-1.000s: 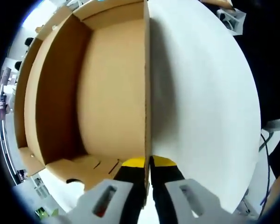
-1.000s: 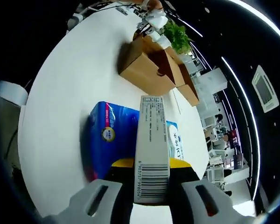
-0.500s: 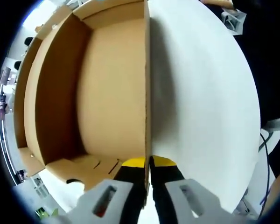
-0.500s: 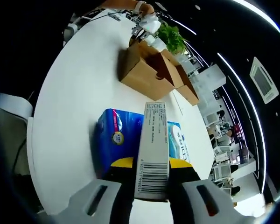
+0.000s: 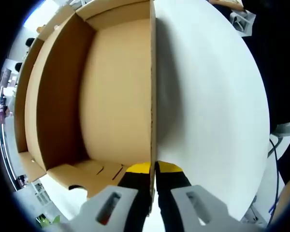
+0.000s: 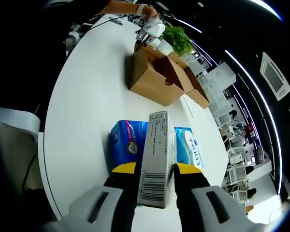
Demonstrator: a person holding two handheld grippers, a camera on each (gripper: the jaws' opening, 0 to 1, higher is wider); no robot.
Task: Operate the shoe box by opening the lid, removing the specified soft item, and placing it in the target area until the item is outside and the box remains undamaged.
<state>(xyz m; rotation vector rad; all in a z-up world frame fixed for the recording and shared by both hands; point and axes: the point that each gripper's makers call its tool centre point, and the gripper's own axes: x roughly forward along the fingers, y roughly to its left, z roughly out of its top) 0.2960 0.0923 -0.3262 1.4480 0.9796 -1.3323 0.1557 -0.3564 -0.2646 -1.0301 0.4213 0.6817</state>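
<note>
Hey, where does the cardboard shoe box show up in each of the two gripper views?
Left gripper view: the shoe box spreads across the left and centre, open and empty, its wall pinched by the left hand-held gripper.
Right gripper view: it sits small, upper centre.
Shared landmark: the white table.

The open cardboard shoe box [image 5: 111,92] is plain tan brown inside and outside, and it stands on a white round desk [image 5: 212,106]. The soft tissue pack [image 6: 130,145] is blue with a red and white mark. The narrow carton [image 6: 154,164] is pale grey with a black barcode. Both grippers have yellow and black tips.
</note>
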